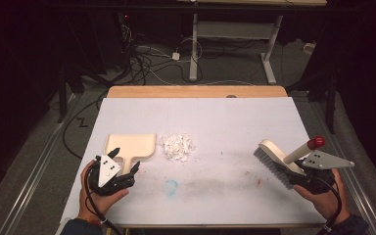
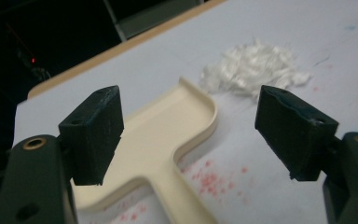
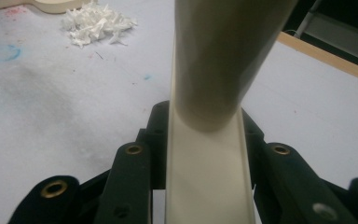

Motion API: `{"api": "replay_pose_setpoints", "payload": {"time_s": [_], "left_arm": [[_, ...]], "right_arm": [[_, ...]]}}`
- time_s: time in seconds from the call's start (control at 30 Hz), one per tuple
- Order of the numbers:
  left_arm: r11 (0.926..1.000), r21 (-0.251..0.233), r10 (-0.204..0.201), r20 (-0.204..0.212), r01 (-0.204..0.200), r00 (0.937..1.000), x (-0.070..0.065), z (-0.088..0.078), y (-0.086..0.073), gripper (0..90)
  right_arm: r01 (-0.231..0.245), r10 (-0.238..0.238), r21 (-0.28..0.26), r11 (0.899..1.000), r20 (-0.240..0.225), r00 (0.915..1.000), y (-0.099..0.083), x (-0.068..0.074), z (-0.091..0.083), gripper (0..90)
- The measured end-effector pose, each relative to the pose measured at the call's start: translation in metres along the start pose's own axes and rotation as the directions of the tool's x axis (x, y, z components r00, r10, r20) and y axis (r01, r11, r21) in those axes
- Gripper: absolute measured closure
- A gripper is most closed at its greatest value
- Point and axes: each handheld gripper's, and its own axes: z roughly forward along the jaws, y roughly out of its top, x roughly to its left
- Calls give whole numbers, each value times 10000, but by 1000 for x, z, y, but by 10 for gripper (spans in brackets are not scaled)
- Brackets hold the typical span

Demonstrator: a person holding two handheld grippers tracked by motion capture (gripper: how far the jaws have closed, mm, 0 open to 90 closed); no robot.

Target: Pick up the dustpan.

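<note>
Right gripper (image 1: 298,177): jaws clamped on the cream back of a hand brush (image 1: 274,161), held at the table's right side in the person's right hand (image 1: 323,196). Grey bristles face down and left, clear of the table surface as far as the high view shows; the brush's round cream handle, tipped with a red cap (image 1: 316,142), slants up and to the right over the gripper. In the right gripper view the brush back (image 3: 207,177) runs straight up between the jaws.

Left gripper (image 1: 127,164): jaws spread wide, gripping nothing, held in the left hand (image 1: 100,193) at the table's left front. The jaws straddle the stem of a cream dustpan (image 1: 131,145) without pressing on it; the left gripper view shows the dustpan (image 2: 168,135) lying flat between and beyond the pads.

Shredded white paper (image 1: 177,146): a small heap, just right of the dustpan, near the table's middle.

Table (image 1: 225,117): white sheet with faint red and blue stains, wooden edge at the far side.
</note>
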Motion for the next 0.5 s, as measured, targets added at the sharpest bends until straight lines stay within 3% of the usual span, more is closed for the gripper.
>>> {"api": "replay_pose_setpoints", "payload": {"time_s": [0.07,0.17,0.37,0.4,0.43,0.5], "left_arm": [[9993,333,-148,26,147,9999,4,-1,-7,204],[9989,392,-256,121,252,9996,4,-1,-7,205],[9973,726,35,280,-55,9996,0,4,-6,225],[9944,1061,21,10,-22,10000,2,5,-5,225],[9944,1061,21,10,-22,10000,2,5,-5,239],[9861,1624,-236,-650,339,9976,5,7,-3,281]], "right_arm": [[44,-44,82,10000,10,10000,-1,0,2,674],[67,-69,203,9998,119,9999,-2,-1,5,674],[140,-150,305,9994,342,9993,-4,-2,5,674],[163,-176,309,9994,414,9990,-5,-1,4,673],[174,-190,343,9993,471,9987,-5,0,3,674],[258,-278,366,9990,538,9982,-5,1,1,673]]}}
